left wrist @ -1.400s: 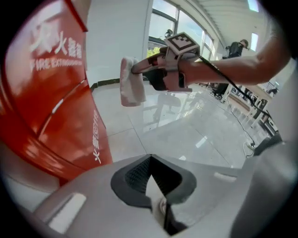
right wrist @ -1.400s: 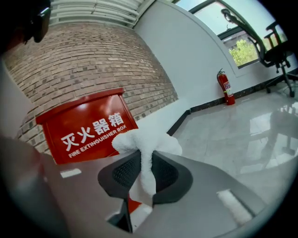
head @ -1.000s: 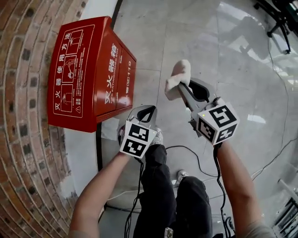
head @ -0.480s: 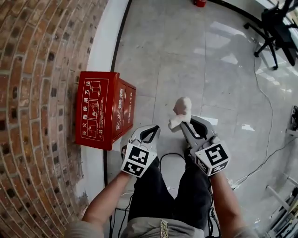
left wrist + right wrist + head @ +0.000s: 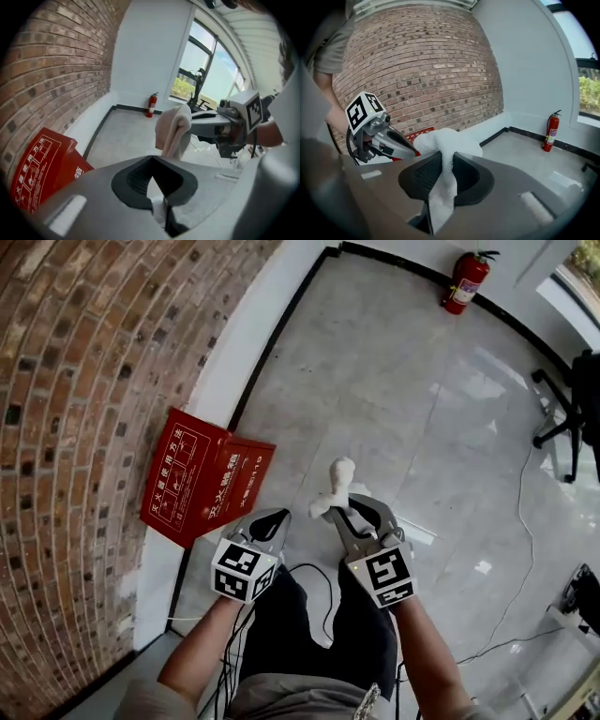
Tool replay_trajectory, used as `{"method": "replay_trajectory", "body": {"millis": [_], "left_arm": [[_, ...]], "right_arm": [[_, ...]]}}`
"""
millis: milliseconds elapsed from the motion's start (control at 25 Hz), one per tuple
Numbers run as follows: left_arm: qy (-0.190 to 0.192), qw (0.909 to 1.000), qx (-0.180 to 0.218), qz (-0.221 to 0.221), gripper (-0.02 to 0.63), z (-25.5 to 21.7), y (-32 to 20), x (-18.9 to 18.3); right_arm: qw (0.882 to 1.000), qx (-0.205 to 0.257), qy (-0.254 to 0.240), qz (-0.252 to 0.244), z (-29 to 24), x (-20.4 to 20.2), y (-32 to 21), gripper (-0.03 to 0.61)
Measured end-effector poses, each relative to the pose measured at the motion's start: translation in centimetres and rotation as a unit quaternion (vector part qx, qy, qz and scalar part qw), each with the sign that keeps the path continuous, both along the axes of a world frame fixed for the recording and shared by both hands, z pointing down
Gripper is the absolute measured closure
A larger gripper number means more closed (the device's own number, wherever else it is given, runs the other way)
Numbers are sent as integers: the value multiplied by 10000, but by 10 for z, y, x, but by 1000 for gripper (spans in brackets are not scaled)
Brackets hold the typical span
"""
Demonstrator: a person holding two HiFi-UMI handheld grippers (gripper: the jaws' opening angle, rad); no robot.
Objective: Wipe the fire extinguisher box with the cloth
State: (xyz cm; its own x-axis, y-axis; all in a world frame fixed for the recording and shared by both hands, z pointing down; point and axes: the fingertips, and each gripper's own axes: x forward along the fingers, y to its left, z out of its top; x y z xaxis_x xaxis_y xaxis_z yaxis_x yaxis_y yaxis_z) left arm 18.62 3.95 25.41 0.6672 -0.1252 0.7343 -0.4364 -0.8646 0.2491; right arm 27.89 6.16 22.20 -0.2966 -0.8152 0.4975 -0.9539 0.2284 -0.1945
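Note:
The red fire extinguisher box (image 5: 202,486) stands on the floor against the brick wall; it also shows at the lower left of the left gripper view (image 5: 42,168). My right gripper (image 5: 339,510) is shut on a white cloth (image 5: 336,486), which sticks up past its jaws (image 5: 445,157) high above the floor and to the right of the box. The cloth (image 5: 173,131) is also seen from the left gripper view. My left gripper (image 5: 278,516) hangs beside the right one, jaws together with nothing held (image 5: 152,159). Neither gripper touches the box.
A red fire extinguisher (image 5: 466,282) stands by the far white wall. An office chair (image 5: 572,418) is at the right. Cables (image 5: 525,559) trail over the shiny grey floor. The curved brick wall (image 5: 84,381) fills the left side, and the person's legs are below the grippers.
Both grippers have risen and drawn back from the box, which now looks smaller and farther below. The cloth has stayed in the right gripper. More of the room has come into view.

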Motion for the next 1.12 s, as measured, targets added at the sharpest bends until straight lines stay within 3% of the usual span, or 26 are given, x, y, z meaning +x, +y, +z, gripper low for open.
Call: {"method": "replay_trajectory", "body": {"millis": [320,560,880,1120], "left_arm": [[179,9902,-74,-1381,614,-9,-68,47],[232,9744,-186,-2226,614,15,-127,65],[205,9448,-435,-3242,614,33,-193,73],[99,9036,-353,-4267,614,38,-243,73]], "right_arm": [[9946,-199,-217,-991,-4,37,-77,482],[9791,-199,35,-2022,14,45,-162,482],[9526,-329,120,-3022,28,56,-257,482],[9060,-255,-17,-4226,37,42,-317,482]]}}
